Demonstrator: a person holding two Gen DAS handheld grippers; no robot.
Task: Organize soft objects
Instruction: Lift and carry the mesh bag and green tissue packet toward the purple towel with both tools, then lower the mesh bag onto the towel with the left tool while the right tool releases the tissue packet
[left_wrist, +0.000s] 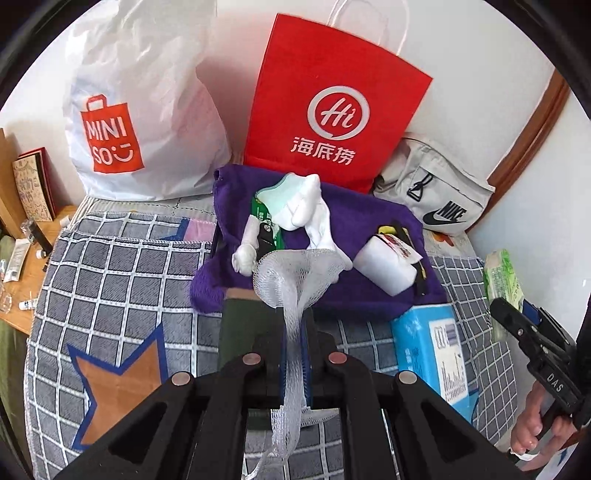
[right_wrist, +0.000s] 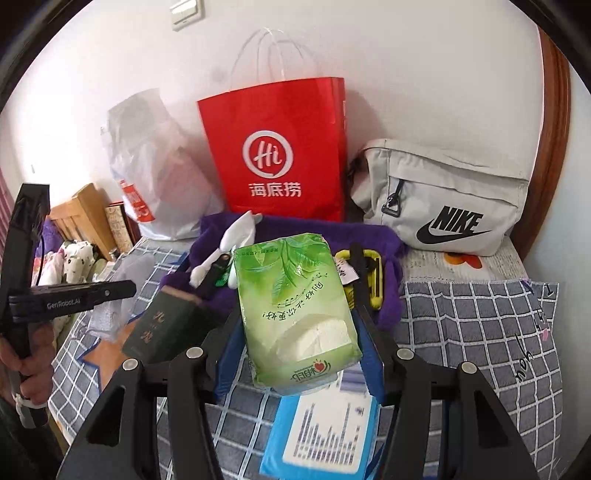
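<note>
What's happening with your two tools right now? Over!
Left tool shut on white mesh netting. Right tool shut on green tissue pack. Purple towel ahead, cluttered. Blue pack below.

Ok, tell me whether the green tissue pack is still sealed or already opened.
Opened: the green tissue pack, clamped in the right gripper, has a torn gap in its wrapper with white tissue showing through.
</note>
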